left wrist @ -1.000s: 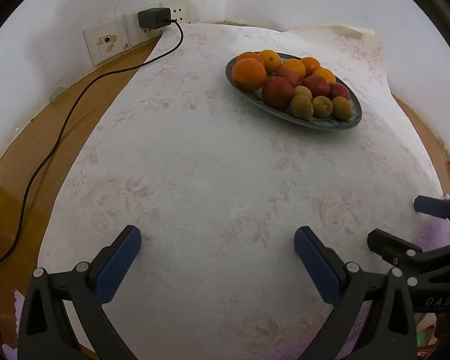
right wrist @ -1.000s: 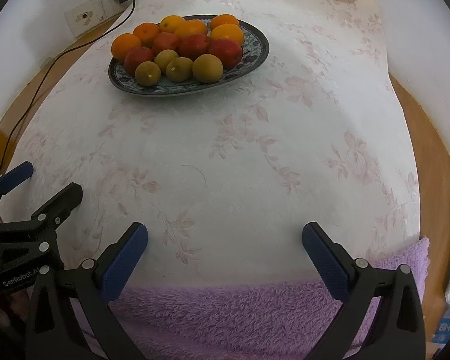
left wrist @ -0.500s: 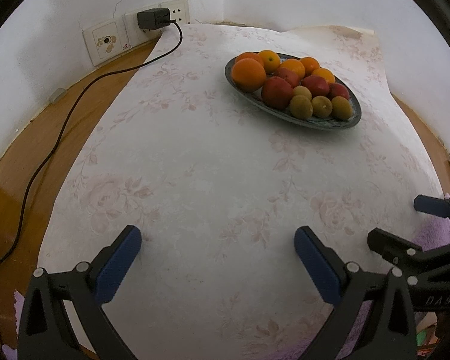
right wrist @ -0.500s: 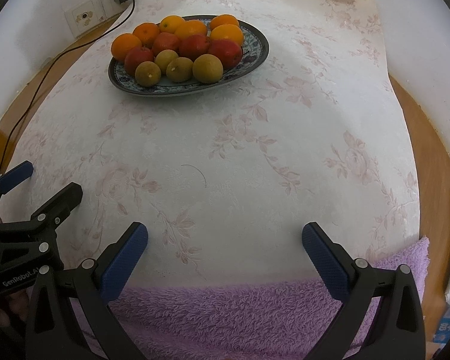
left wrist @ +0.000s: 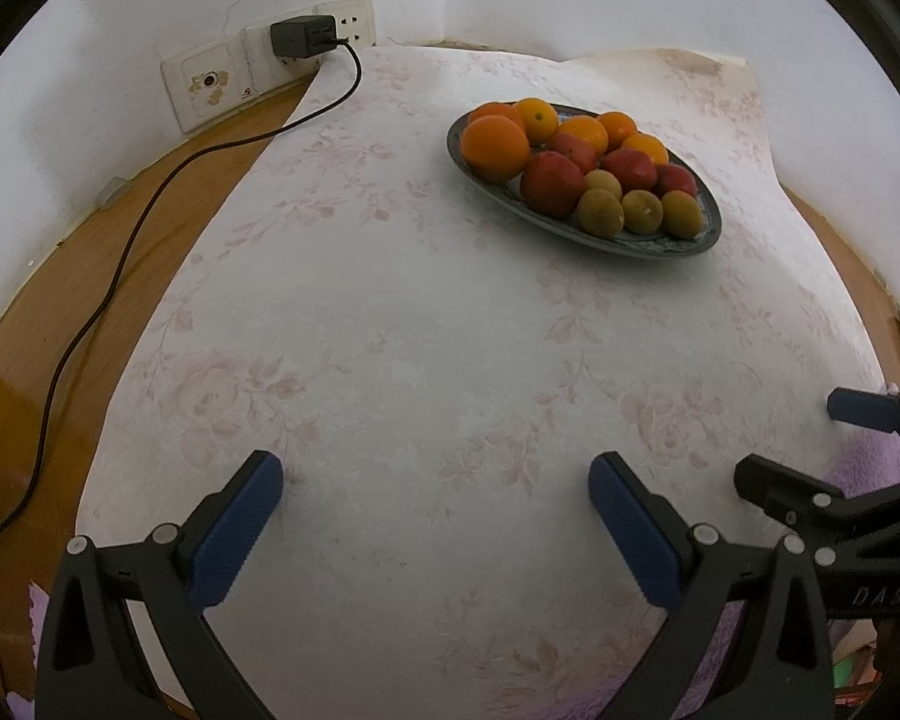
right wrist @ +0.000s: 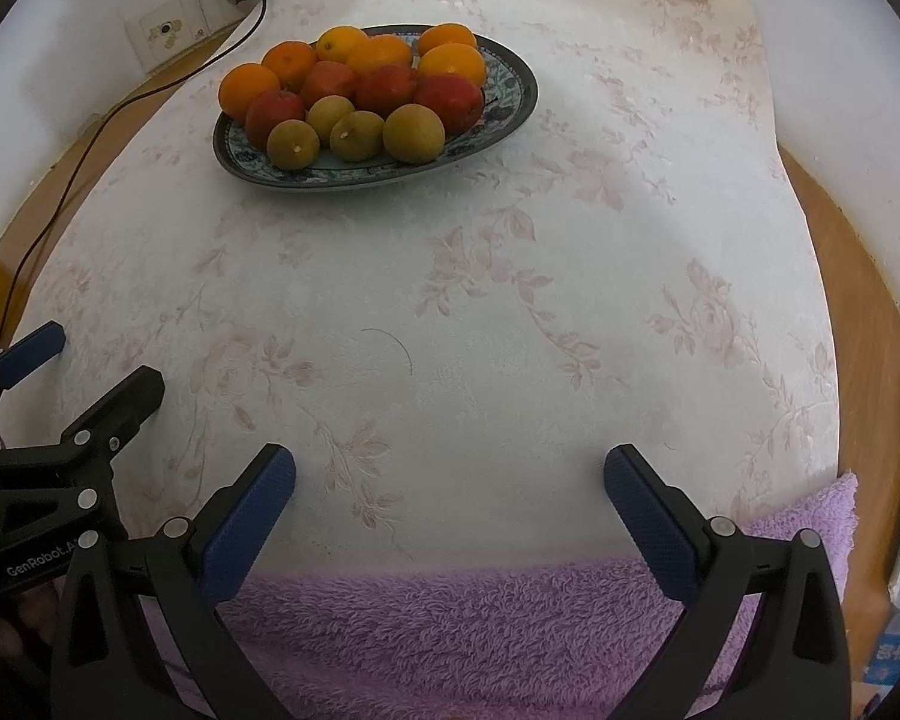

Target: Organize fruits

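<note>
A dark patterned oval plate (left wrist: 705,243) (right wrist: 510,114) at the far side of the table holds several oranges (left wrist: 495,144) (right wrist: 249,87), several red apples (left wrist: 551,183) (right wrist: 450,101) and several small green-brown fruits (left wrist: 600,213) (right wrist: 414,133), grouped by kind. My left gripper (left wrist: 435,522) is open over the near cloth, nothing between its fingers. My right gripper (right wrist: 450,516) is open too, empty, at the near edge. Each gripper shows at the side of the other's view: the right gripper (left wrist: 810,450), the left gripper (right wrist: 84,366).
A floral white cloth (left wrist: 420,330) (right wrist: 510,300) covers the wooden table (left wrist: 120,252). A purple towel (right wrist: 480,630) lies along the near edge. A black charger (left wrist: 303,39) plugs into wall sockets, its cable (left wrist: 90,312) trailing down the left side. White walls stand behind.
Both views have shifted very slightly; the grippers stay open and empty. The fruit on the plate has not moved.
</note>
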The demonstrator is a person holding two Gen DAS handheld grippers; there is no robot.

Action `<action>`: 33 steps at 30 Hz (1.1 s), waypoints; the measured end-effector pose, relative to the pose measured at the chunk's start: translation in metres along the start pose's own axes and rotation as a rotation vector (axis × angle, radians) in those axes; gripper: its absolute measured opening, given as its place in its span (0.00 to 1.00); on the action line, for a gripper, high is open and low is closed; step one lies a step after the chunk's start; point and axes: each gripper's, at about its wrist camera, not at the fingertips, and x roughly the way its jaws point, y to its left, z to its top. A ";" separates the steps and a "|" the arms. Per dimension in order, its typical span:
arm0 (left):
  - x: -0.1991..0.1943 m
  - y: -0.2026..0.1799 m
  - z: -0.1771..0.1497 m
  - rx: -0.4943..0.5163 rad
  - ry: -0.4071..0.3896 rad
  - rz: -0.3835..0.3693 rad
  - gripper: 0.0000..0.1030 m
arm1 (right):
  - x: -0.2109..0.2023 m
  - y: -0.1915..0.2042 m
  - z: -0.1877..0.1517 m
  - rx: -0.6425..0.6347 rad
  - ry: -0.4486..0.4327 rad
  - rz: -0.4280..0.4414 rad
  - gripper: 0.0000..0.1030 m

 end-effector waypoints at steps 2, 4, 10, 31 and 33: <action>0.000 0.000 0.000 0.002 0.000 -0.001 1.00 | 0.000 0.000 0.001 0.000 0.004 0.000 1.00; 0.000 0.000 0.000 0.004 -0.001 -0.003 1.00 | 0.000 0.000 0.002 0.001 0.006 0.000 1.00; 0.001 0.000 0.000 0.006 -0.002 -0.004 1.00 | 0.000 -0.002 0.003 -0.001 0.006 0.001 1.00; 0.001 0.000 0.000 0.008 -0.003 -0.005 1.00 | 0.000 -0.003 0.004 -0.004 0.004 0.001 1.00; 0.001 0.001 0.000 0.008 -0.003 -0.005 1.00 | 0.000 -0.003 0.004 -0.005 0.004 0.001 1.00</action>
